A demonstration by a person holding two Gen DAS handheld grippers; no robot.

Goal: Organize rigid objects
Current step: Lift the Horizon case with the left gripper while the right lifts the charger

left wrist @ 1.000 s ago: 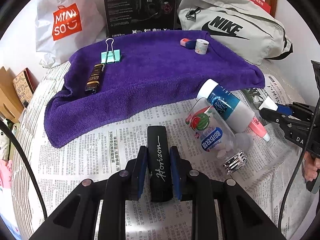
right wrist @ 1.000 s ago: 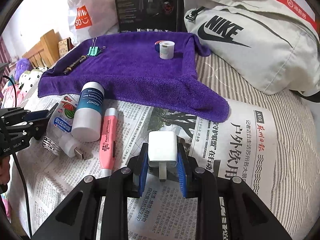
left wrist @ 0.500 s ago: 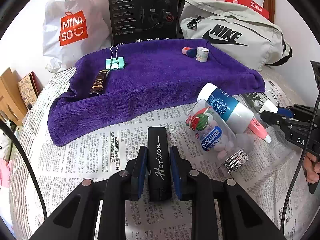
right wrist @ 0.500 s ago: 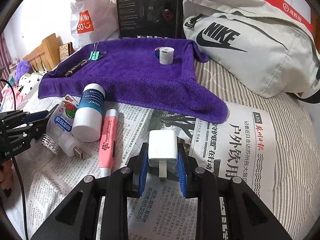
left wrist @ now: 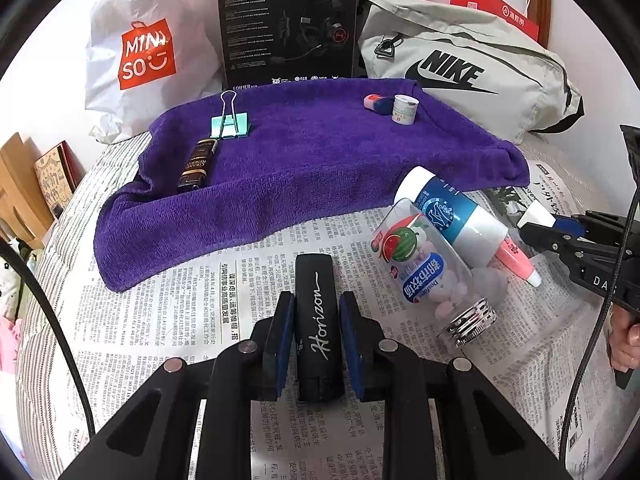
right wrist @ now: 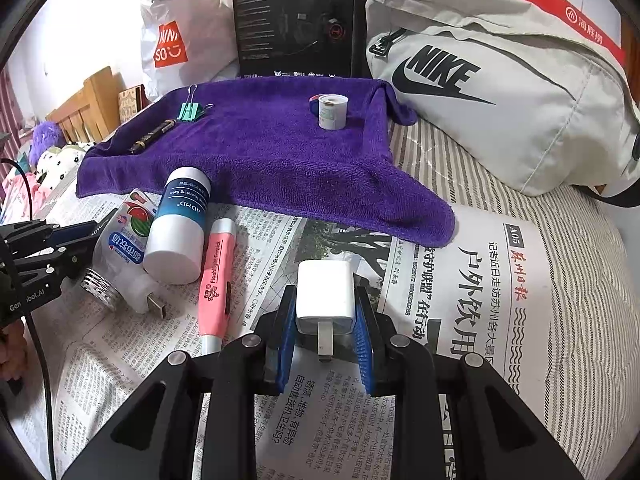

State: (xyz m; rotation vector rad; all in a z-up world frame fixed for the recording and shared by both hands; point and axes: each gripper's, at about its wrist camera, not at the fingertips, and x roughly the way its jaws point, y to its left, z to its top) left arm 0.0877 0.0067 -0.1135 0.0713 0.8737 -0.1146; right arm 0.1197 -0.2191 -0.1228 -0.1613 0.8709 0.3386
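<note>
Two grippers each carry one item low in their own view, which suggests both items are bound for the purple towel point(left wrist: 304, 168) filling the middle of the frames. Four small things already lie on it in two pairs: at the upper left a green binder clip point(left wrist: 230, 125) with a dark lighter point(left wrist: 198, 164) just below it, and toward the upper right a small roll of tape point(left wrist: 404, 109) touching an eraser point(left wrist: 376, 102). That pairing looks like sorting by kind, though this is only a guess.

At the bottom centre of the left view, the left gripper point(left wrist: 316, 332) has its pads pressed against a black case point(left wrist: 318, 320) marked "Horizon", held over the newspaper point(left wrist: 160, 320). To its right lie the unsorted things, side by side: a clear candy bottle point(left wrist: 428, 280), a blue and white tube point(left wrist: 452, 216) and a pink marker point(left wrist: 516, 262).

At the bottom centre of the right view, the right gripper point(right wrist: 325, 332) pinches a white charger point(right wrist: 325, 296), its metal plug pointing back toward the camera.

The case's lower end is hidden between the gripper's arms, so its length is unclear. Behind the tape, only an edge of the eraser shows in the right view. Whether either held item touches the paper cannot be told.
</note>
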